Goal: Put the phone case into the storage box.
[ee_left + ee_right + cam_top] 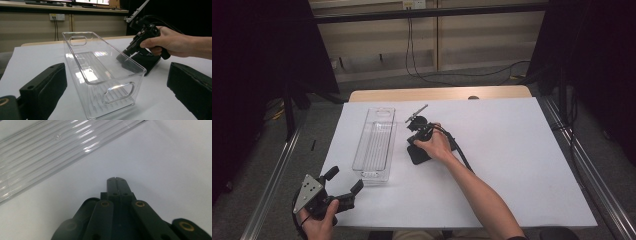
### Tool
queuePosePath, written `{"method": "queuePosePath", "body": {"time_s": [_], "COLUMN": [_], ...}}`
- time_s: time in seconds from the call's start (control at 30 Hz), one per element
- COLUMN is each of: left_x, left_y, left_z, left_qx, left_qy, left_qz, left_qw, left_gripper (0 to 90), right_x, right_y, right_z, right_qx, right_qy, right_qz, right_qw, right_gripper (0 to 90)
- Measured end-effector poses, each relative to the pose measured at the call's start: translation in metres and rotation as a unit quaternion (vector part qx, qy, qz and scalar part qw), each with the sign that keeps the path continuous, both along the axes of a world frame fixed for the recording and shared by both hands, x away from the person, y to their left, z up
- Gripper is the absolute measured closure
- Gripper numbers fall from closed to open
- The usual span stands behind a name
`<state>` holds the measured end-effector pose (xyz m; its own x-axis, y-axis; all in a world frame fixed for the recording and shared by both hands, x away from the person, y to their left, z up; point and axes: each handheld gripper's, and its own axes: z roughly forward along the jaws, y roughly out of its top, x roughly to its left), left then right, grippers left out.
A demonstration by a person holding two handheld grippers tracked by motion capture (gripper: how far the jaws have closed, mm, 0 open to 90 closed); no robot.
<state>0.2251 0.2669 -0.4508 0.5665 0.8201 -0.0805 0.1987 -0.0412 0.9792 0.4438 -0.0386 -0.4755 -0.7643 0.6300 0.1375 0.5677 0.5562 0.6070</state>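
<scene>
Jaws pressed together, right hand-held gripper (pixel 418 144) points down beside clear bin (pixel 374 145); left hand-held gripper (pixel 343 182) gapes wide.

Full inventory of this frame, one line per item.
Storage bin: 1, clear plastic, empty, left-centre of the sheet, long side running away from the person.
Paper sheet: 1, white, covering most of the table.
Table: 1, light wood, edge visible at far side.
Right gripper: 1, black, jaws shut, tips down on the sheet just right of the bin.
Left gripper: 1, black with grey plate, jaws open, near-left edge, facing the bin.
</scene>
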Motion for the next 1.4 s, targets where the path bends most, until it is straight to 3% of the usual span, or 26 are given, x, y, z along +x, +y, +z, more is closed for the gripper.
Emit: {"method": "queuePosePath", "body": {"time_s": [0.33, 0.57, 1.4], "left_x": [0.001, 0.001, 0.001], "left_y": [-0.001, -0.001, -0.002], "left_z": [0.000, -0.001, -0.001], "left_qx": [0.005, 0.003, 0.006], "left_qy": [0.001, 0.001, 0.004], "left_qz": [-0.003, -0.004, 0.003], "left_qw": [1.0000, 1.0000, 1.0000], "left_gripper": [2.9, 2.9, 2.8], "right_x": [-0.021, -0.037, -0.073], "right_y": [-0.012, -0.019, -0.056], "right_z": [0.000, 0.003, 0.002], "right_qx": [0.001, -0.011, 0.005], "right_qy": [0.002, 0.005, 0.016], "right_qz": [0.013, 0.026, 0.041], "right_qw": [0.9999, 0.9996, 0.9990], "right_gripper": [90.0, 90.0, 90.0]}}
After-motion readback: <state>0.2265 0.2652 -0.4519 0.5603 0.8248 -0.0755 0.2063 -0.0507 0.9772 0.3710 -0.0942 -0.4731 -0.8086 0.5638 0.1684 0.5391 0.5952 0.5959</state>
